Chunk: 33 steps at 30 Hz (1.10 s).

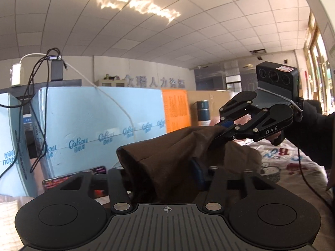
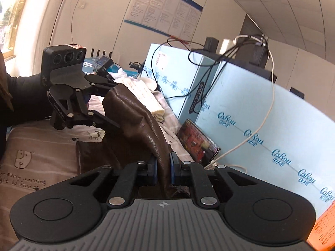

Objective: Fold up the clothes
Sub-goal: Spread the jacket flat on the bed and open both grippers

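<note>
A dark brown leather-like garment (image 1: 167,152) hangs lifted between both grippers above a bed. My left gripper (image 1: 165,173) is shut on one edge of it; the cloth covers its fingertips. My right gripper (image 1: 225,126) shows at the right of the left wrist view, shut on the other end of the garment. In the right wrist view the right gripper (image 2: 163,168) pinches a fold of the brown garment (image 2: 142,123) between its blue pads. The left gripper (image 2: 108,113) shows at the left there, shut on the garment's far end.
Light blue cartons (image 1: 94,121) stand behind the bed, with black and white cables (image 1: 35,96) draped over them. A phone (image 2: 197,143) leans against a carton. A printed bedsheet (image 2: 41,146) lies below. An orange sheet (image 1: 177,109) and a dark flask (image 1: 203,109) stand further back.
</note>
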{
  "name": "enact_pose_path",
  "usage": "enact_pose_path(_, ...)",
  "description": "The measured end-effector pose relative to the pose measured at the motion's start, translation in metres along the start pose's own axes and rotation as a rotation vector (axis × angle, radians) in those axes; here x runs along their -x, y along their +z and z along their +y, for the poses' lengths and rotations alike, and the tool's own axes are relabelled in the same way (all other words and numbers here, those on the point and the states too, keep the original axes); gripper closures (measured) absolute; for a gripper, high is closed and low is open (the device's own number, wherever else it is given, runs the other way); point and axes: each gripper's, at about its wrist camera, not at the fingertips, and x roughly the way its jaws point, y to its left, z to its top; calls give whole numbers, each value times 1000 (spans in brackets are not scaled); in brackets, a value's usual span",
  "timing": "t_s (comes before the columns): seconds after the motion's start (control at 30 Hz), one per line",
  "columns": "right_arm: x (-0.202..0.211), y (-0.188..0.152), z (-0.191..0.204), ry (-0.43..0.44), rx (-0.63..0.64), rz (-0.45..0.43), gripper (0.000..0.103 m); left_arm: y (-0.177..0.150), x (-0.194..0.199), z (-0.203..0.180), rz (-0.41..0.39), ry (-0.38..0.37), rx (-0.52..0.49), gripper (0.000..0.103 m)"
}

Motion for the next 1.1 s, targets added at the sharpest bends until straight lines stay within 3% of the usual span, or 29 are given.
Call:
enact_pose_path(0.1, 36, 11, 32, -35, 38, -39, 93, 7, 26, -19, -52, -99, 11, 86)
enact_pose_path(0.27, 91, 23, 96, -38, 82, -73, 93, 9, 71, -58, -91, -250, 23, 86)
enact_pose_path(0.4, 118, 16, 137, 48, -3, -35, 93, -4, 88, -85, 1, -348, 24, 80)
enact_pose_path(0.53, 123, -9, 163, 138, -178, 30, 91, -30, 82, -99, 145, -375, 75, 74)
enact_pose_path(0.6, 124, -20, 168, 147, -245, 39, 85, -44, 77, -102, 233, -343, 92, 67)
enact_pose_path(0.67, 131, -25, 169, 115, -275, 12, 66, -57, 74, -103, 316, -303, 94, 51)
enact_pose_path(0.7, 135, -26, 169, 93, -275, 3, 61, -59, 76, -99, 341, -268, 88, 37)
enact_pose_path(0.73, 137, -26, 167, 74, -271, -5, 55, -62, 79, -94, 366, -233, 83, 30)
enact_pose_path(0.8, 141, -26, 159, 43, -266, -21, 45, -63, 86, -84, 397, -172, 86, 22)
enact_pose_path(0.87, 141, -28, 148, -2, -279, -30, 24, -65, 99, -73, 416, -78, 99, 20)
enact_pose_path(0.97, 134, -38, 121, -64, -354, -35, 22, -61, 114, -50, 416, 70, 116, 19)
enact_pose_path(1.1, 121, -51, 78, -188, -513, -46, 17, -45, 113, -12, 306, 213, 208, 12)
